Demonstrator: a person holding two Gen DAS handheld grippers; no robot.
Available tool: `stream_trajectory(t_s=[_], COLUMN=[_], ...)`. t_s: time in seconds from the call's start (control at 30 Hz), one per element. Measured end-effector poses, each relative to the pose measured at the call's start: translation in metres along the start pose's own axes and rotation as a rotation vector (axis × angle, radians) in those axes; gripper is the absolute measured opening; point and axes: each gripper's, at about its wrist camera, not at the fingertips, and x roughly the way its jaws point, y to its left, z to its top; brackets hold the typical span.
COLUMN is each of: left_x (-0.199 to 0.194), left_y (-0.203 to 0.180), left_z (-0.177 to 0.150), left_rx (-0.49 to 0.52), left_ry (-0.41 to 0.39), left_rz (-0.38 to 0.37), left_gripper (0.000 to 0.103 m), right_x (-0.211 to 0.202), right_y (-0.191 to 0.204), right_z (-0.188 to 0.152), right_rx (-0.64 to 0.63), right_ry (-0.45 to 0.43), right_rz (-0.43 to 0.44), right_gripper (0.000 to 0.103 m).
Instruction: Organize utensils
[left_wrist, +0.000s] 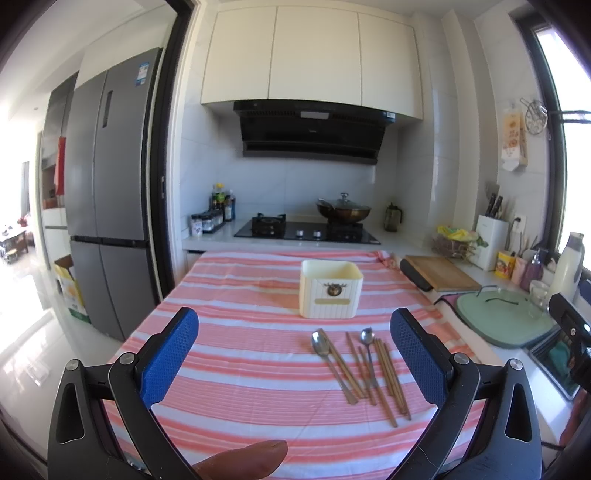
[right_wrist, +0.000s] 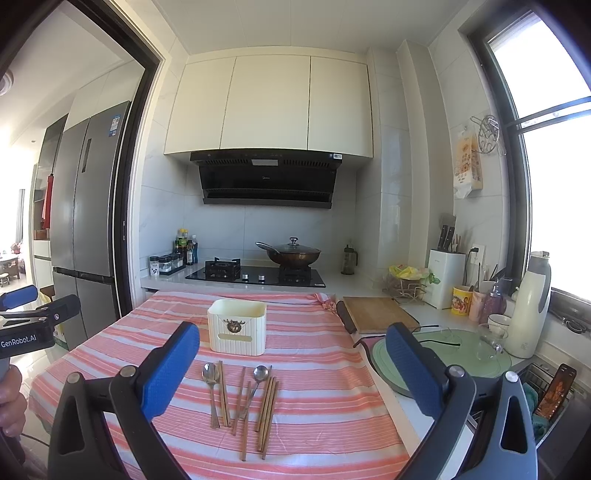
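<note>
Right wrist alone shows the left hand-held gripper (right_wrist: 22, 299); both hand-held grippers gape wide.

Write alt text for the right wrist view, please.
Two spoons and several wooden chopsticks lie loose on a pink striped tablecloth before an empty cream utensil holder, framed by the open right hand-held gripper; a kitchen stove stands behind.

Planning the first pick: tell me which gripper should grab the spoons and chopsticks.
Probably right: the utensils lie centred between the right gripper's open fingers, but toward the right finger of the left gripper.
</note>
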Motion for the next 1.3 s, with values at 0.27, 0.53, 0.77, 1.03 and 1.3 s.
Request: stream_trajectory(t_s=[0.27,0.53,0.77,1.03,1.3], left_x=[0.0001,0.0002,0.0002,0.0003,-0.0001], left_y=[0.0007,0.0009,0.0013,0.0035,0.0039], left_z=[-0.0002,0.0000,-0.0001,-0.0015,-0.0016], left_rx=[0.000,0.000,-0.001,-0.003,-0.003], left_ry=[0.001,0.001,0.003,0.007,0.008], left_rz=[0.000,-0.001,-0.002,-0.001,-0.002], left_gripper=[0.103,0.103,0.103,0.103,0.103], right_x=[-0.0006,-0.0008,-0.0004,-0.0004,-0.0001], right_y=[-0.0003,-0.0004,-0.0015,-0.0016,-0.0021], right_z=[-0.0001,-0.0003,-0.0013,-0.0038,-0.0039], right_rx=[0.001,0.001,0.002,0.003,0.003], right_ry=[0.000,-0.002,-0.001,0.001,0.004], right_rz=[0.000,-0.003,-0.003,-0.003,-0.001], right_gripper=[0.103,0.103,0.103,0.103,0.103])
